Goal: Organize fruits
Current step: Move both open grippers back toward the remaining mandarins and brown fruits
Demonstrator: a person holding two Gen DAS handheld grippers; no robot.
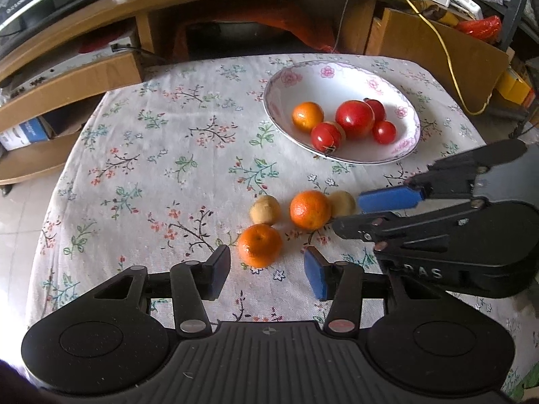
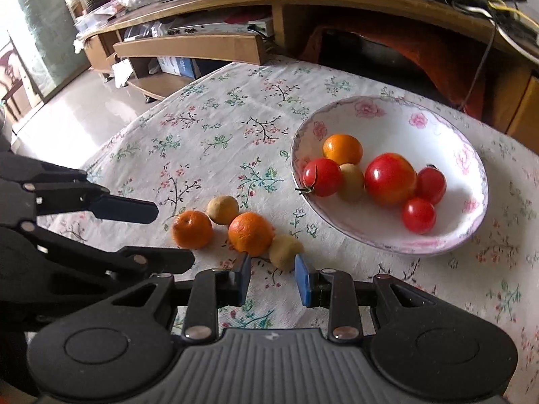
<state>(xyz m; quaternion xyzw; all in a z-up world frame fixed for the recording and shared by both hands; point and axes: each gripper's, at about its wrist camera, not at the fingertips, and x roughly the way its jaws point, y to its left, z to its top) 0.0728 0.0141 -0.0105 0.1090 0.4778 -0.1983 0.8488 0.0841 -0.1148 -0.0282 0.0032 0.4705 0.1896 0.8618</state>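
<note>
**Near the bowl: both tools lined up on loose fruit**

Short of the bowl (image 2: 471, 215), four fruits lie on the counter (image 1: 151, 155). My right tool (image 2: 273, 277) is spread around the kiwi (image 2: 284, 250); my left tool (image 1: 267, 271), spread too, faces an orange (image 1: 259, 245), probably bowl-bound.

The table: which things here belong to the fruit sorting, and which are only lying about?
For the job:
- bowl with fruit already in it
- two loose oranges
- two loose brown fruits
- left gripper and right gripper, both open

Lying about:
- cables
- cardboard boxes
- wooden shelf unit
</note>
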